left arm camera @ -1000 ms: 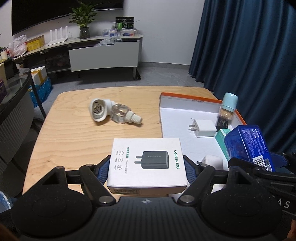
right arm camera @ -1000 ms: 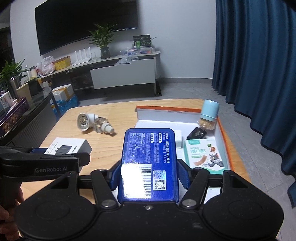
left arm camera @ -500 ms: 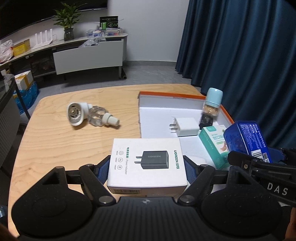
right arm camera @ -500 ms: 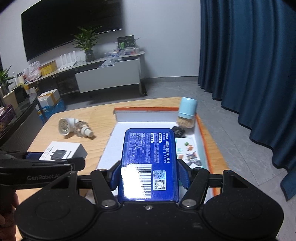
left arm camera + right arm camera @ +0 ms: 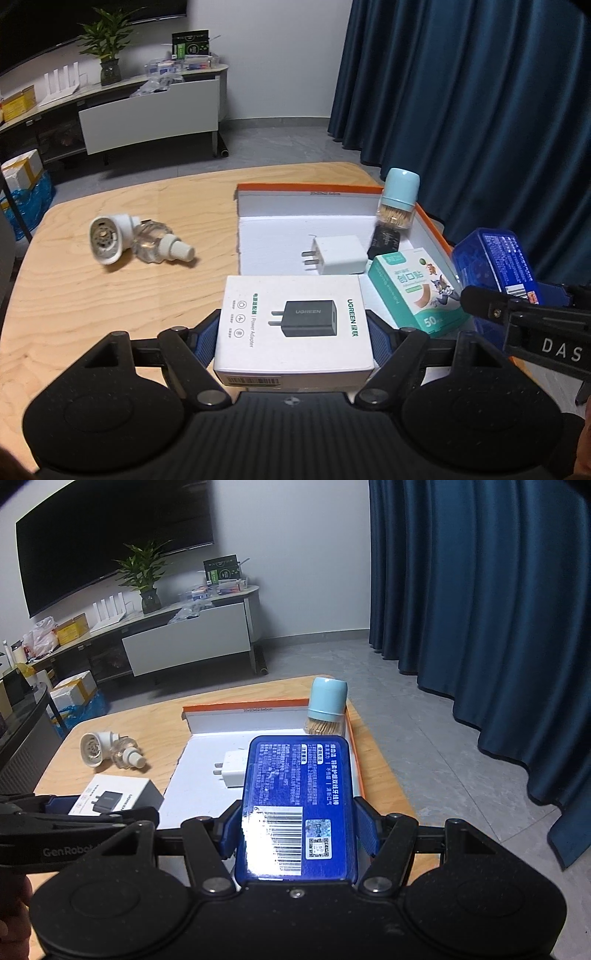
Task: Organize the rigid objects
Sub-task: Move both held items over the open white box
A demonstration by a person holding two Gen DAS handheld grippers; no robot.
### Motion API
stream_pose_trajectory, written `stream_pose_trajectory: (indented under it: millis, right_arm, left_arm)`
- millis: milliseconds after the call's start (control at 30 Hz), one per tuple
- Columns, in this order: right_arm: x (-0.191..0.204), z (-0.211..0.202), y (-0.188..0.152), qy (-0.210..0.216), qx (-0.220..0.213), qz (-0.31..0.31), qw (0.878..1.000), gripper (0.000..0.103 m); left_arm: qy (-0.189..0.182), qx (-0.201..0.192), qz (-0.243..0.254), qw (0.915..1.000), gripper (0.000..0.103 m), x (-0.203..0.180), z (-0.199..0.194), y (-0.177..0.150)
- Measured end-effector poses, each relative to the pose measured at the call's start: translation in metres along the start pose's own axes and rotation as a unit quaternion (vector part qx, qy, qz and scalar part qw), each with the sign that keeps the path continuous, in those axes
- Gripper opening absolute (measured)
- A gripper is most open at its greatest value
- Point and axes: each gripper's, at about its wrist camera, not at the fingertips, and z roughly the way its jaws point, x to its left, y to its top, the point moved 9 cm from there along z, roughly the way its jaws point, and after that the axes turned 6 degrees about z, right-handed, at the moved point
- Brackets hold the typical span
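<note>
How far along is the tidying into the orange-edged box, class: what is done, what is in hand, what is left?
Done: the white plug, green plaster box, a small black item and the toothpick jar already sit in the tray.

In hand: the left gripper holds the white adapter box; the right gripper holds the blue case.

Left: the white plug-in device with its clear bottle lies on the table.

Far ahead of the hand-held gripper, a potted plant (image 5: 144, 579) is standing on a long sideboard (image 5: 184, 635); blue curtains (image 5: 480, 609) are hanging to its right.
</note>
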Motion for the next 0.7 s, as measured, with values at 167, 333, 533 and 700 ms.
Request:
stream_pose_trajectory:
  millis: [167, 333, 533, 700]
  right_arm:
    - [-0.001, 0.008, 0.005, 0.004, 0.004, -0.004, 1.0, 0.074]
    - [-0.003, 0.016, 0.011, 0.003, 0.006, -0.002, 1.0, 0.074]
    - [-0.004, 0.031, 0.017, 0.008, 0.013, -0.004, 1.0, 0.074]
    - [-0.009, 0.044, 0.026, 0.011, 0.018, 0.0, 1.0, 0.074]
  left_arm:
    - [-0.004, 0.001, 0.006, 1.0, 0.079, -0.007, 0.01, 0.006]
    - [-0.009, 0.003, 0.01, 0.9999, 0.079, -0.012, 0.018, 0.012]
    - [-0.015, 0.006, 0.013, 0.9998, 0.079, -0.016, 0.029, 0.018]
    - [-0.022, 0.012, 0.006, 0.9997, 0.079, -0.014, 0.039, 0.021]
